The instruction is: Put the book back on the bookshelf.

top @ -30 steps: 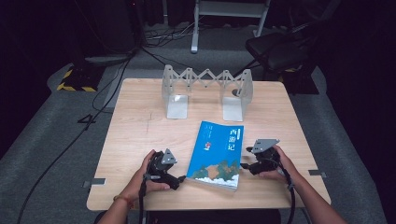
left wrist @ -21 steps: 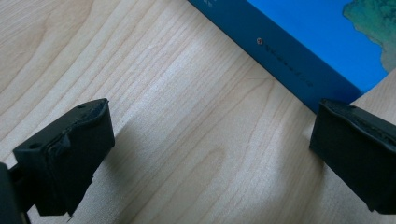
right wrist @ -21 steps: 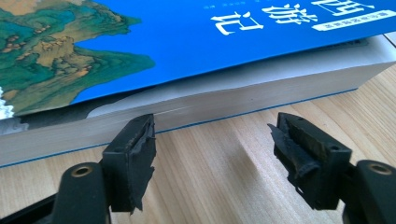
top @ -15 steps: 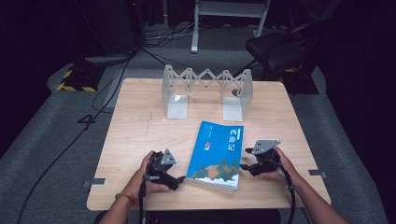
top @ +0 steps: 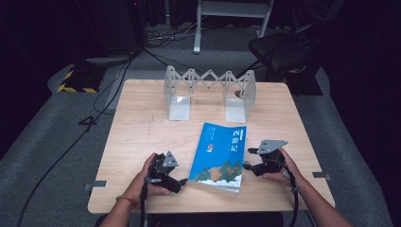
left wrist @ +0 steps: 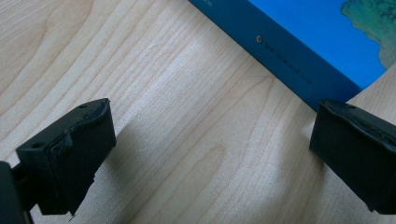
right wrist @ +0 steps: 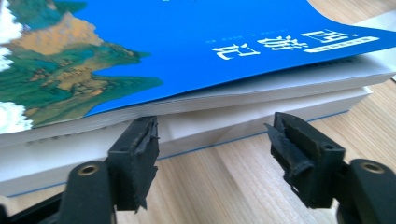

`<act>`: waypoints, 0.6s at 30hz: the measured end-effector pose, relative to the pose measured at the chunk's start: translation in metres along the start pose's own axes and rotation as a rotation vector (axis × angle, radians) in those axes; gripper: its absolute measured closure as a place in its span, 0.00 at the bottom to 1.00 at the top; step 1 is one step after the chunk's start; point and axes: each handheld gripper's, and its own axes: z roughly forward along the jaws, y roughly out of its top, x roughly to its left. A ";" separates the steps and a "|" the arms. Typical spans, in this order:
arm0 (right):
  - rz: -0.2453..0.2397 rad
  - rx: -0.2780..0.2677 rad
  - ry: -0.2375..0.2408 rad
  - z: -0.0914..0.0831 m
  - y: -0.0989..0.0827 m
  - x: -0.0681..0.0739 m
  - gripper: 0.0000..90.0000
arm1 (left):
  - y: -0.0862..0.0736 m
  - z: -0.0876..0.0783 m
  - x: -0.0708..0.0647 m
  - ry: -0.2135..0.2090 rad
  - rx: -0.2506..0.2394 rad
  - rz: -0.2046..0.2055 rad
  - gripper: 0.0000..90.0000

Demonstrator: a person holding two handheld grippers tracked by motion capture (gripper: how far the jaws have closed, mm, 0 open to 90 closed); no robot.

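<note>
Broadly, the wooden desk [top: 142, 127] carries a grey folding book rack [top: 208, 90] at its far side and a blue book [top: 220, 153] lying flat nearer the person, between the two grippers. The left gripper [top: 182, 181] rests on the desk just beside the book's spine edge; its jaws stand wide apart over bare wood, with nothing between them. The right gripper [top: 248, 160] sits at the book's opposite, page-edge side, jaws apart though they have just been closing a little. One jaw seems to touch the page block under the slightly lifted cover, but the angle leaves that unsure. No pad presses on the book.
</note>
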 end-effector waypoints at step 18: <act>-0.010 -0.063 0.002 -0.005 0.022 0.015 0.35 | 0.007 -0.014 -0.017 0.007 0.028 0.063 0.23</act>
